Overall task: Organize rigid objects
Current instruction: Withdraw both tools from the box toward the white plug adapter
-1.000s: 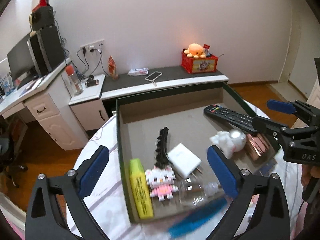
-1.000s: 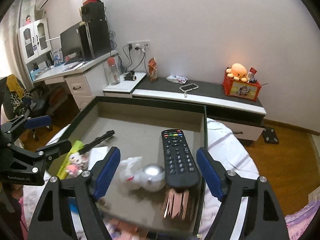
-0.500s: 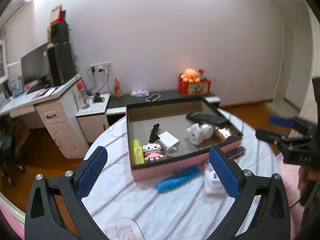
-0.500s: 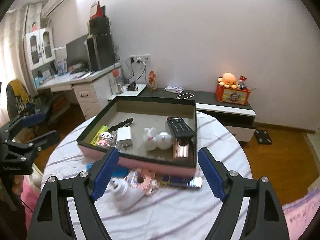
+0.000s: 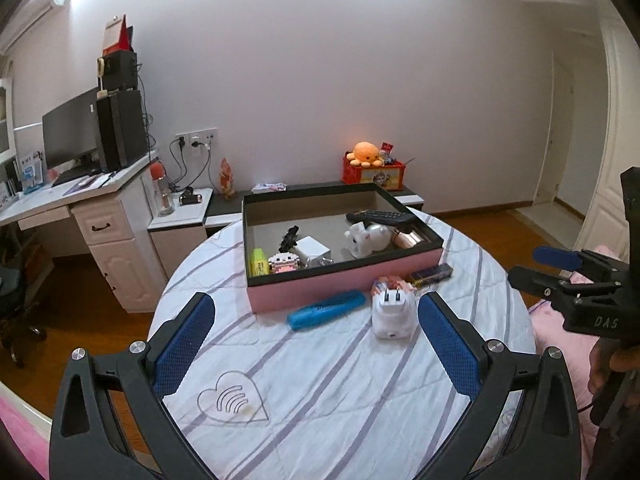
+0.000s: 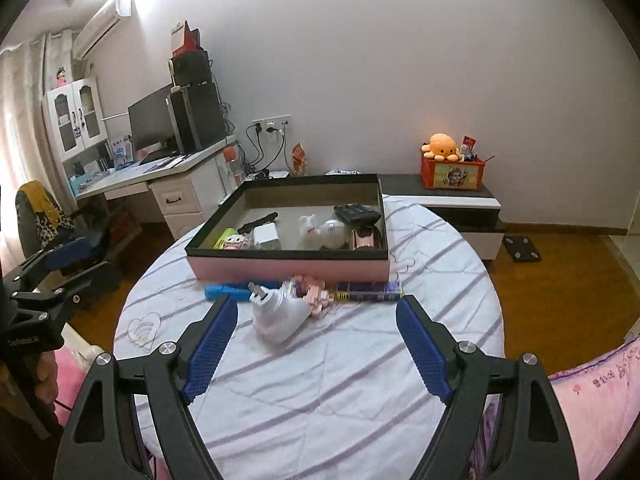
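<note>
**Both grippers wide open above the table, nothing held**

The pink box (image 6: 288, 270) with the dark rim is the landmark; it sits on the far half of the round table (image 6: 320, 380); inside it lie a yellow highlighter (image 5: 259, 261), a pink block figure (image 5: 283, 262), a white charger cube (image 5: 312, 248), a black hair clip (image 5: 289, 237), a white toy (image 6: 322, 232), a remote (image 5: 378, 216) and a rose-gold item (image 6: 365, 238); just in front of the box, on the cloth, lie a blue marker (image 5: 326, 309), a white plug adapter (image 6: 276, 316), a pink block toy (image 6: 312, 292) and a dark flat packet (image 6: 368, 291); the left gripper (image 5: 316, 344) hangs nearer than these, jaws spread wide and empty; the right gripper (image 6: 316, 344) likewise gapes, gripping nothing.
</note>
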Action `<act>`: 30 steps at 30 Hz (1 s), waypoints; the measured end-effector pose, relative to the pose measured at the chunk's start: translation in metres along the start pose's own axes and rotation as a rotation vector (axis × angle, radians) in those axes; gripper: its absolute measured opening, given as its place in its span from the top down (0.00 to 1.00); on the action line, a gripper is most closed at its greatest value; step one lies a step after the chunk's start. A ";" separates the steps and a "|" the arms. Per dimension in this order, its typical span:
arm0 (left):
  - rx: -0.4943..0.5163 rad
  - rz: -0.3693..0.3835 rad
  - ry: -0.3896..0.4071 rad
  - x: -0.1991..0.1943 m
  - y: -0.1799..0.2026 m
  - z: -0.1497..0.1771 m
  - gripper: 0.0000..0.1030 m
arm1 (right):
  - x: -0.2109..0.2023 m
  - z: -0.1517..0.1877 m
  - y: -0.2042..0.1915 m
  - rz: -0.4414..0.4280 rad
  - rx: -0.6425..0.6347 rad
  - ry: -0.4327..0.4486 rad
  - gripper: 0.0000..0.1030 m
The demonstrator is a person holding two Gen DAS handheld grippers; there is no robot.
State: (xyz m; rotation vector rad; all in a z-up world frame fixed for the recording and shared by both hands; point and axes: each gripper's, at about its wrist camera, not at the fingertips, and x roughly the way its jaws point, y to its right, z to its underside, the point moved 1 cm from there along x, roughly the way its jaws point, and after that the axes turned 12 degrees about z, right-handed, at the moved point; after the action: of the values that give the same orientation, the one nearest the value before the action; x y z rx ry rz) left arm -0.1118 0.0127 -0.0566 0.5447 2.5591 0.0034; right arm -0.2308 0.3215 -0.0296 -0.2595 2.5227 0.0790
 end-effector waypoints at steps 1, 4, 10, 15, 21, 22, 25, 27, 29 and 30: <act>-0.002 0.003 0.000 -0.002 0.000 0.002 0.00 | -0.002 0.002 0.001 0.002 0.002 0.000 0.19; -0.012 -0.005 -0.008 -0.004 -0.002 0.005 0.00 | -0.005 0.004 0.003 0.016 0.005 -0.002 0.19; -0.022 -0.003 -0.029 -0.001 -0.005 0.011 0.00 | -0.006 0.011 0.001 0.018 -0.001 -0.016 0.19; -0.021 -0.006 -0.063 0.011 -0.006 0.018 0.00 | 0.006 0.016 0.000 0.021 -0.002 -0.048 0.19; -0.033 -0.008 -0.121 0.033 -0.010 0.028 0.00 | 0.034 0.025 -0.004 0.017 -0.011 -0.104 0.19; -0.038 -0.005 -0.128 0.036 -0.010 0.029 0.00 | 0.037 0.026 -0.004 0.018 -0.011 -0.110 0.19; -0.049 0.018 -0.154 0.050 -0.008 0.031 0.00 | 0.051 0.031 -0.001 0.024 -0.010 -0.142 0.19; -0.037 0.022 -0.169 0.059 -0.004 0.032 0.00 | 0.057 0.033 0.002 0.031 -0.009 -0.155 0.19; -0.028 0.028 -0.183 0.067 -0.001 0.033 0.00 | 0.064 0.035 0.007 0.036 -0.004 -0.172 0.19; -0.027 0.028 -0.185 0.069 0.000 0.032 0.00 | 0.067 0.036 0.009 0.039 0.000 -0.177 0.19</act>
State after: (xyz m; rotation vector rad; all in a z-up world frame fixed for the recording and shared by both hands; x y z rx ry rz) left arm -0.1505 0.0355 -0.1187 0.5437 2.3680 -0.0025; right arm -0.2660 0.3233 -0.0972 -0.1946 2.3524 0.1124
